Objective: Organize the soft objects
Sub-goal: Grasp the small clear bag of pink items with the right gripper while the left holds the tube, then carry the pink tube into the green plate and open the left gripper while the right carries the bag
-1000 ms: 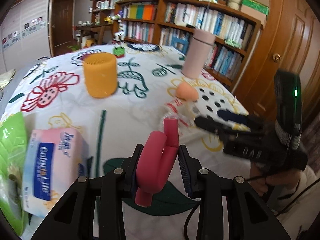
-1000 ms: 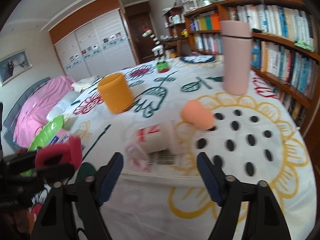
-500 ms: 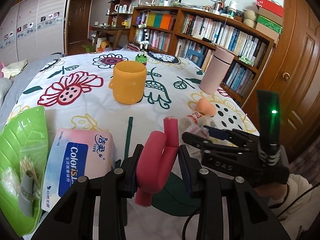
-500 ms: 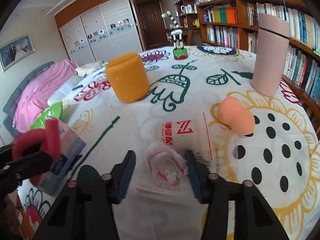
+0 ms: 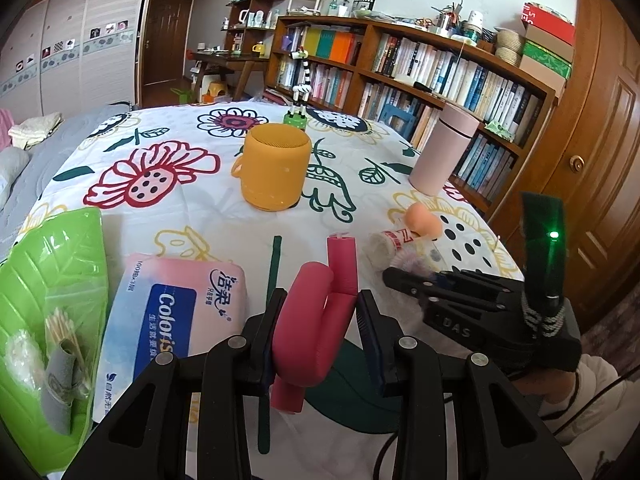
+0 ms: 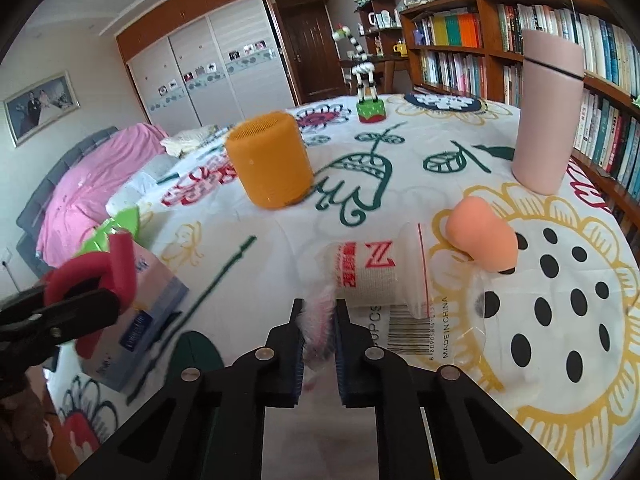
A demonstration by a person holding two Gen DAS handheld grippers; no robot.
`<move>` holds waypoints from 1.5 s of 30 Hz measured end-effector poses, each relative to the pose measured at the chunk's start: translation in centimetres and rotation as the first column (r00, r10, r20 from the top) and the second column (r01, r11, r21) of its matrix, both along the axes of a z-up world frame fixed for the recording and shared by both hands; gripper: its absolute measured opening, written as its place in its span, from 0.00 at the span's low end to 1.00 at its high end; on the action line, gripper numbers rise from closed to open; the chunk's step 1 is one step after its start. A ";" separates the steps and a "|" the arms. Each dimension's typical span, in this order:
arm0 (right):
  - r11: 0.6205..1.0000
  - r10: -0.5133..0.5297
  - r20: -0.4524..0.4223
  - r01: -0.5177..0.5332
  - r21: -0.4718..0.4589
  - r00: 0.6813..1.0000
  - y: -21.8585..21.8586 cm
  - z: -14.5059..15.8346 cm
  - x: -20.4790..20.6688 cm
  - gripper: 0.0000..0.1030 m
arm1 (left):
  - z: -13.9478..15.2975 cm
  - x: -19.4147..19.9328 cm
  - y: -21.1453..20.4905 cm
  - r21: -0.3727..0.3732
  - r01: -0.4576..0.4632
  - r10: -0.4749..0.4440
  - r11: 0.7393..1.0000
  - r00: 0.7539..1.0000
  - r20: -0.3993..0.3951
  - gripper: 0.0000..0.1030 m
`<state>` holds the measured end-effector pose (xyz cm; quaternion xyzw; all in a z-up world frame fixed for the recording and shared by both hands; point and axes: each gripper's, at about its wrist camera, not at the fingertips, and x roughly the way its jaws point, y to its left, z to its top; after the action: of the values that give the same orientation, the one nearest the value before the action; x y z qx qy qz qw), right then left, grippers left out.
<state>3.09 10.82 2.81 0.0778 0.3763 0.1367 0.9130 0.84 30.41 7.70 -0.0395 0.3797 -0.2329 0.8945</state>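
Over the flowered tablecloth (image 5: 192, 216), the left gripper (image 5: 316, 320) pinched a bent pink foam roller (image 5: 310, 320) between its jaws. Beside it, the right gripper (image 6: 318, 328) was clamped on a fluffy pink-and-white tuft (image 6: 318, 320) just beside the bagged gauze roll (image 6: 370, 276).

You hold a matt, spongy red foam roller (image 5: 310, 328) in smooth black plastic jaws. Your right gripper (image 6: 318, 314) pinches pink-white fluff (image 6: 318, 320) beside a crinkly clear plastic bag (image 6: 448, 312). Near left lie a glossy tissue pack (image 5: 172, 316) and a shiny green plastic tray (image 5: 52, 280) on the printed cloth (image 5: 192, 208).

Flowery cloth table (image 5: 192, 216): orange cup (image 5: 276, 166) in middle; pink bottle (image 5: 444, 154) right of cup; tissue pack (image 5: 172, 320), green tray (image 5: 52, 312) left.
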 end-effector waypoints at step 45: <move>0.966 0.228 0.174 -0.246 0.086 0.958 11.3 7.6 0.0 0.13 | 0.3 -2.1 17.4 0.001 -0.451 0.450 0.893 0.891 0.066 0.36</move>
<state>3.06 22.12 10.42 0.0692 0.2994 0.2710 0.9122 -1.29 47.85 8.00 -0.1115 0.3332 -0.0174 0.9361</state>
